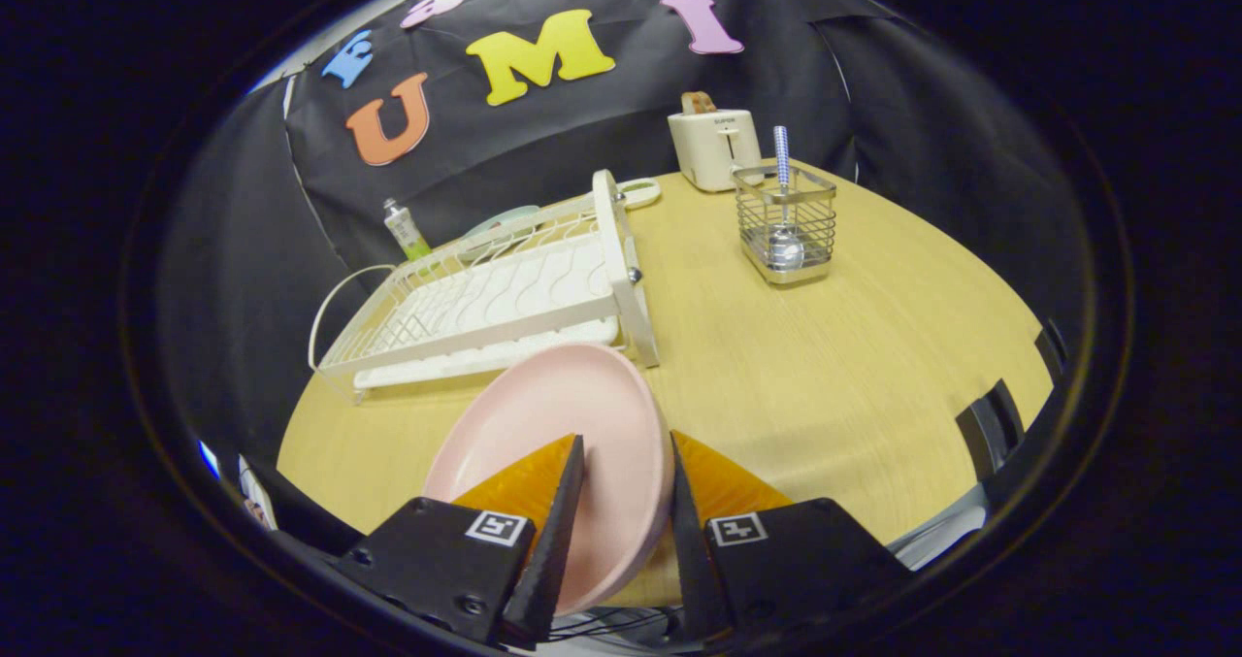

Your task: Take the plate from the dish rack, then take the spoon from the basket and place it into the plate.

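**Pink plate held at its rim, out of the rack**

The round, shallow pink plate [572,443], smooth and probably plastic or melamine, sits tilted between the fingers of the gripper [626,477], with one finger over its inner face and the other at its outer edge, so they look clamped on the rim. It seems light and stiff, yet the glossy surface could slip, and held only at the near edge it may sag or swing; a steady, level carry is wise. The rim is the sensible place to hold it.

Just beyond the plate stands the white wire dish rack [485,298] on the pale wooden table [825,376], with nothing left in its slots that can be made out. Well apart from the rack is the square metal wire basket [786,220], with the steel spoon [782,201] upright in it, bowl down and its patterned handle sticking up above the basket; that slim, hard handle is the natural place to pinch. Behind the basket stands a cream toaster [713,147].
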`<state>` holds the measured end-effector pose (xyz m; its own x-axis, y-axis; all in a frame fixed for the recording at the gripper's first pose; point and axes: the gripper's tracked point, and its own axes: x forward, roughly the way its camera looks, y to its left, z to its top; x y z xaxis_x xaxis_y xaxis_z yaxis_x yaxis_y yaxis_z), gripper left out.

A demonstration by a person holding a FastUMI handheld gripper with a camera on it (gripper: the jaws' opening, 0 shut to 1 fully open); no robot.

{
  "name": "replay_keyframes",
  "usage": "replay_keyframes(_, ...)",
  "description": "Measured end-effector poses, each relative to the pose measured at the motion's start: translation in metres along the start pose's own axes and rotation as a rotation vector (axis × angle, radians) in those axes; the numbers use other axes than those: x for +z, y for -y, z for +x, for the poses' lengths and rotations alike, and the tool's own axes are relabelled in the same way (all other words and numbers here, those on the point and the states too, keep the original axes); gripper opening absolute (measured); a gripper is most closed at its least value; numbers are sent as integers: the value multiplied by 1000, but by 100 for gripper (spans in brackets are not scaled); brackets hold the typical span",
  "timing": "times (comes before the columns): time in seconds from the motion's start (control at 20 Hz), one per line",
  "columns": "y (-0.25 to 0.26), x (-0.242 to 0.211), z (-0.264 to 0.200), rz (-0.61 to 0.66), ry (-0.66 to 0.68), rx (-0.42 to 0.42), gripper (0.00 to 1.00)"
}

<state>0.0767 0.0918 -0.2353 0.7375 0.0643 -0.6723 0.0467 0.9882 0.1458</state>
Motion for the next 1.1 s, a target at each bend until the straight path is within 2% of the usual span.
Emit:
replay_keyframes(0.15, 10, 17, -3, -36, 86, -31, 51)
replay_keyframes(0.3, 22, 37, -7, -59, 169, -46, 78)
replay_keyframes(0.45, 44, 71, -12, -81, 263, -88, 95)
replay_keyframes(0.7, 93, 138, -12, -89, 392, -176, 99)
replay_keyframes(0.8, 111, 162, -4, -106, 406, -209, 100)
replay_keyframes(1.1, 142, 225, 44, -76, 385, -177, 100)
